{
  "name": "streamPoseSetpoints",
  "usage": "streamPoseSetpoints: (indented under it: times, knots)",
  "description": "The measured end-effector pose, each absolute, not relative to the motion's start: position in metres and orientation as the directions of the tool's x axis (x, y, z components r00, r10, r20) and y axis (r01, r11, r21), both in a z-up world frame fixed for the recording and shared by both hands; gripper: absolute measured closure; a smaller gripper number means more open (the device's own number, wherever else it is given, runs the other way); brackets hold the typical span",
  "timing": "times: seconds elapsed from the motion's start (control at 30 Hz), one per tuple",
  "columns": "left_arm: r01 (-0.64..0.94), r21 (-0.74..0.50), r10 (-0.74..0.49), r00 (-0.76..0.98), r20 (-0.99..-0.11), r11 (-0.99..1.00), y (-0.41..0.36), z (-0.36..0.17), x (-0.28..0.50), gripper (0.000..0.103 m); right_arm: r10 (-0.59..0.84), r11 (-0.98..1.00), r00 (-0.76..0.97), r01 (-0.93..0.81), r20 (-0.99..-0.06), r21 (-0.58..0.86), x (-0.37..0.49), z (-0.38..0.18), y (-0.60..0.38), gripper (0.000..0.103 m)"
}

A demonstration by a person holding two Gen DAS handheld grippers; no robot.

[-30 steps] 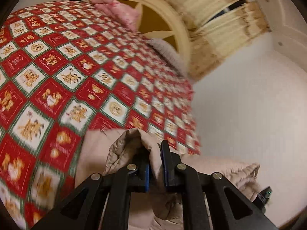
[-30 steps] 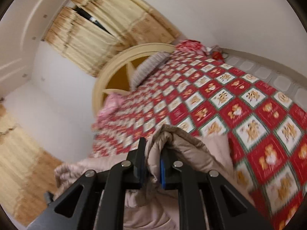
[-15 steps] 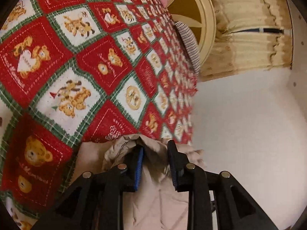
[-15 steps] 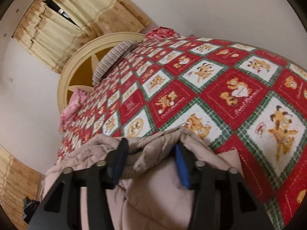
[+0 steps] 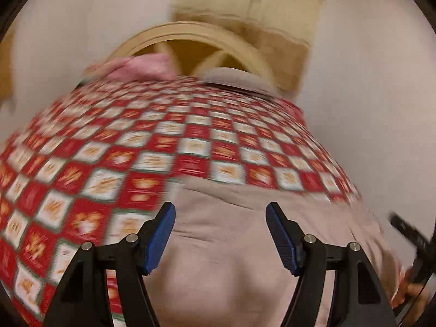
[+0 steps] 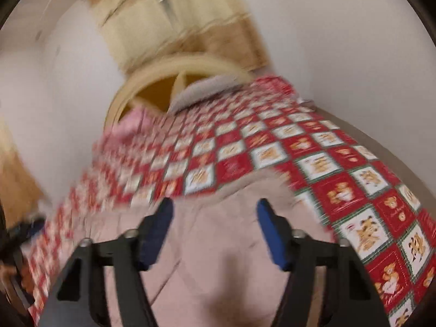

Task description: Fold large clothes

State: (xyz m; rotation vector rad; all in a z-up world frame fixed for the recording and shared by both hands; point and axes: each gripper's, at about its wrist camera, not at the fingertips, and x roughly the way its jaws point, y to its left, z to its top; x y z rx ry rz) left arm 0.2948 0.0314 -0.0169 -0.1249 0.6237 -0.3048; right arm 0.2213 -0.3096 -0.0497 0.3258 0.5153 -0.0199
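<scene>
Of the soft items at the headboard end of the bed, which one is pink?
The pink bundle, lying at the left of the headboard in the left wrist view. The grey pillow beside it, to the right, is pale grey, not pink.

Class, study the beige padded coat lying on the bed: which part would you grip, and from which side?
Grip the beige padded coat at its far edge, where the flat spread ends on the quilt, probably coming from the near side over its top. Elsewhere it offers no ridge.

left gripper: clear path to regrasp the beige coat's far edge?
Probably yes. The left gripper is opening with nothing pinched, and the beige coat lies flat ahead on the quilt, its edge unobstructed.
</scene>
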Motion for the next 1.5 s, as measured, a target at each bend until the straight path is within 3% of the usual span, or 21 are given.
streamPoseSetpoints:
  times: [0.1,0.23,0.47,0.77,0.8,0.83,1.0,1.13,1.27,1.5]
  knots:
    - [0.315,-0.18,-0.358,0.719,-0.596,0.932,-0.031,-0.043,0.286,0.034,0.085,0.956,0.849,0.077,-0.521,0.283,0.23,-0.06,-0.276,0.064]
    - [0.271,-0.066,-0.245,0.704,-0.666,0.96,-0.073,-0.091,0.289,0.033,0.07,0.97,0.796,0.087,-0.601,0.227,0.254,-0.095,-0.241,0.072]
    - [0.273,-0.12,-0.288,0.739,-0.609,0.954,-0.061,-0.12,0.287,0.022,0.038,0.982,0.804,0.081,-0.593,0.173,0.26,-0.148,-0.237,0.072]
    - [0.248,0.01,-0.179,0.725,-0.665,0.969,-0.085,-0.135,0.306,0.015,0.011,0.984,0.784,0.102,-0.621,0.146,0.264,-0.148,-0.233,0.071]
    - [0.244,0.022,-0.168,0.725,-0.668,0.97,-0.086,-0.136,0.306,0.015,-0.004,0.986,0.772,0.109,-0.636,0.126,0.265,-0.145,-0.23,0.073]
    - [0.241,0.029,-0.16,0.726,-0.669,0.97,-0.087,-0.136,0.306,0.015,-0.023,0.986,0.765,0.122,-0.643,0.11,0.261,-0.138,-0.227,0.082]
    - [0.243,0.015,-0.171,0.725,-0.668,0.97,-0.085,-0.136,0.305,0.015,0.041,0.975,0.833,0.089,-0.552,0.206,0.225,-0.108,-0.208,0.086]
    - [0.24,0.003,-0.177,0.726,-0.664,0.971,-0.082,-0.135,0.303,0.015,0.08,0.956,0.782,0.115,-0.618,0.27,0.232,-0.139,-0.203,0.09]
    - [0.234,0.025,-0.159,0.73,-0.665,0.972,-0.084,-0.135,0.302,0.015,0.106,0.933,0.791,0.131,-0.602,0.337,0.234,-0.16,-0.216,0.095]
    - [0.24,0.023,-0.165,0.727,-0.666,0.97,-0.083,-0.134,0.301,0.014,-0.019,0.973,0.762,0.164,-0.647,0.165,0.246,-0.159,-0.195,0.095]
